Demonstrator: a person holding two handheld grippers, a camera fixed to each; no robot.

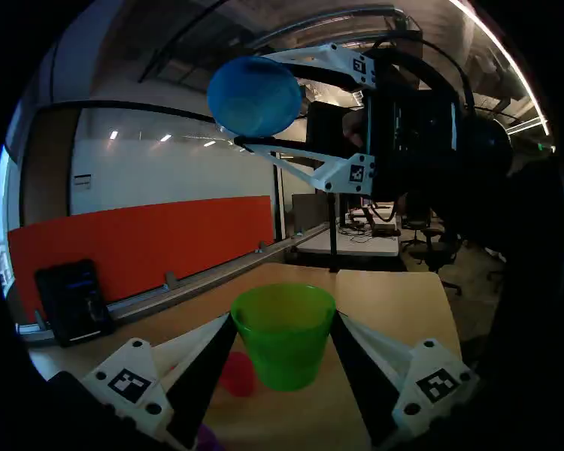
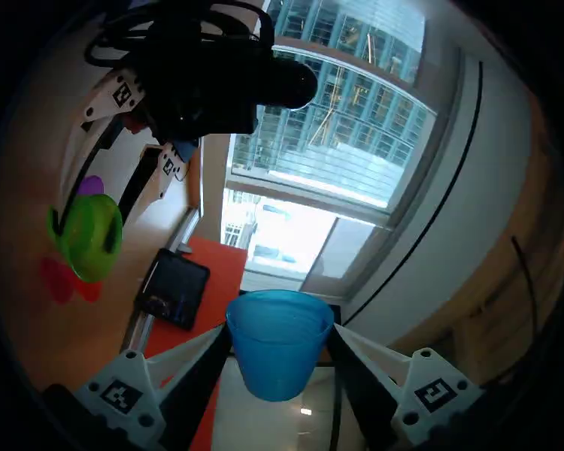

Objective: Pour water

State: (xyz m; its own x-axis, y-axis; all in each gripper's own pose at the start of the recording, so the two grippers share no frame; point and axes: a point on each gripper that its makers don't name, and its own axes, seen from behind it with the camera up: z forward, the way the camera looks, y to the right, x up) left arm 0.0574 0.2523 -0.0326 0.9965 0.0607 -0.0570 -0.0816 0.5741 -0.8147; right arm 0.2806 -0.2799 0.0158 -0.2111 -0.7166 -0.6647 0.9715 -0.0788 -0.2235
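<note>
Left tongs [image 1: 282, 322] pinch the green cup [image 1: 284, 361]; right tongs [image 2: 280, 331] pinch the blue cup [image 2: 278, 361], tilted, higher up.

Premises: an open-plan office. A wooden table [image 1: 391, 295] abuts an orange partition panel [image 1: 147, 240], with a dark tablet [image 1: 73, 301] propped against it. Beyond stand further desks [image 1: 353, 242] carrying cables and equipment, with office chairs [image 1: 426, 244] alongside. The ceiling is exposed, with ducting [image 1: 319, 22] and a strip light [image 1: 500, 52]. A large multi-pane window [image 2: 342, 143] faces a neighbouring glazed building.
</note>
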